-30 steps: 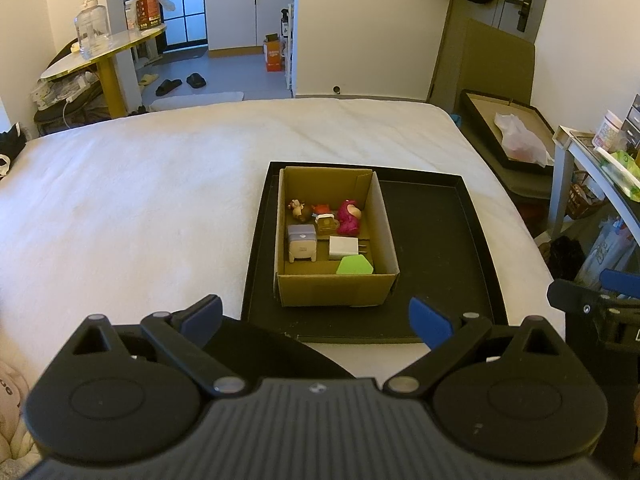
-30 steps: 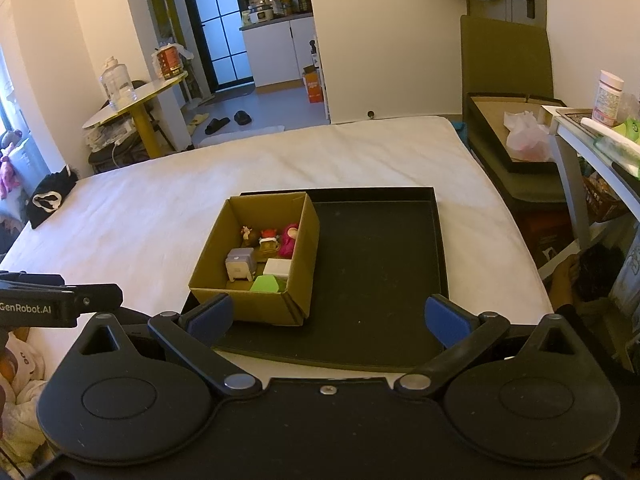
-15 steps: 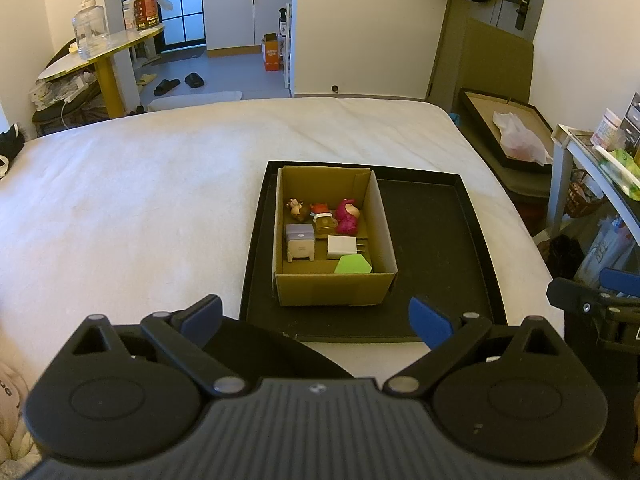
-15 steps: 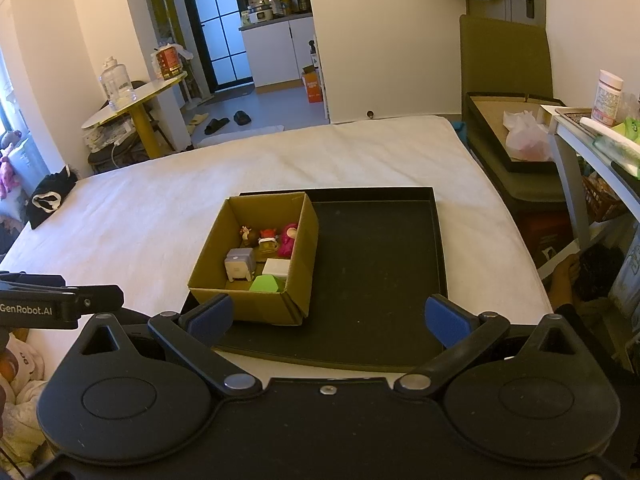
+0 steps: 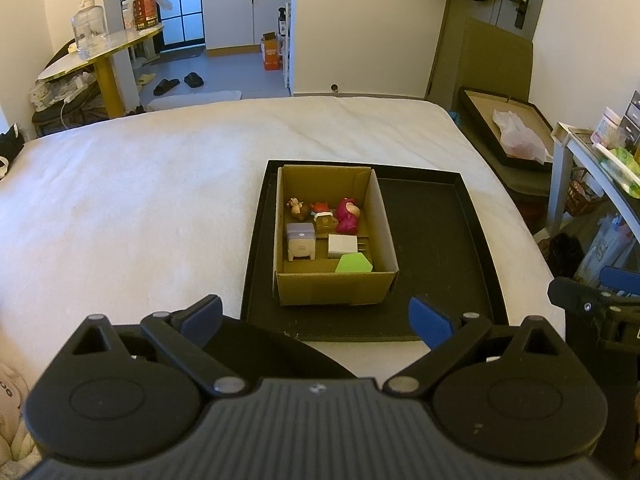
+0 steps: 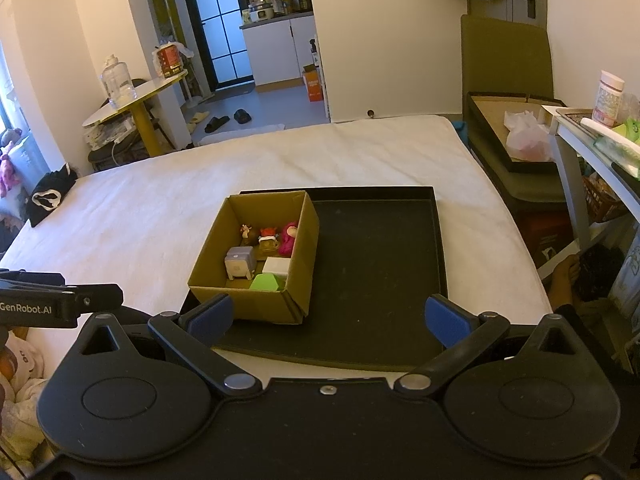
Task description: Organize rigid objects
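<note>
Both your grippers hang short of the tray point(image 5: 436, 248), off its near edge. The left gripper point(image 5: 316, 318) has its jaws spread wide and holds nothing; the right gripper point(image 6: 328, 316) is the same.

The box point(image 5: 334, 288) sits on the tray against its left rim. Inside the box lie the small items: a grey toy point(image 5: 300, 242), a white charger point(image 5: 343, 245) and a green piece point(image 5: 354, 263) toward the near wall, and a pink figure point(image 5: 347, 214) with two smaller figures beside it toward the far wall.

Risks, as judged:
- The items are packed close. Wide jaws coming down on one are likely to knock its neighbour.
- The green piece lies close to the near wall of the box; a fingertip may catch the cardboard and drag the box.
- The tray rests on a soft bed point(image 5: 140, 200). Pressing down on the tray could tilt it and shift the load.
- Your grippers are near each other; both entering the box at once risks a clash.

Open room: the part of the tray right of the box is bare. Enter the box from above, as its walls block side approach.
</note>
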The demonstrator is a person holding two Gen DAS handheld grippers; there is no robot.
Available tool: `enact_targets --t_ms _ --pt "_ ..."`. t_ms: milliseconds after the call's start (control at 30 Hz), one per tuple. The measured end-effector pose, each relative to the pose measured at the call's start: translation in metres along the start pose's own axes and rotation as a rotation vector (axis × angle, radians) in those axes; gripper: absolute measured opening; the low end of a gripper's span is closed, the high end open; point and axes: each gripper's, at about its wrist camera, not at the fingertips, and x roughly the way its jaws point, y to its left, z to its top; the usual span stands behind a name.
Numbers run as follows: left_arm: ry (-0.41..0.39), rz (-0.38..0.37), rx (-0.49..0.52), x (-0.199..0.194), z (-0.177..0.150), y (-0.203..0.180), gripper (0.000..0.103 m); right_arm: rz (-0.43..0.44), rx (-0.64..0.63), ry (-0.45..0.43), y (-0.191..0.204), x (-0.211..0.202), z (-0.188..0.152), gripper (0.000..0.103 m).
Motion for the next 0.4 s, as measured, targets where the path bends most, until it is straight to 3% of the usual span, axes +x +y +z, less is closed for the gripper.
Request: enact_targets --t_ms 400 --pt "-0.014 -0.014 0.008 0.0032 -0.0008 -0.0015 0.099 -0.006 0.012 0.002 -0.0019 0.0027 -0.0025 0.103"
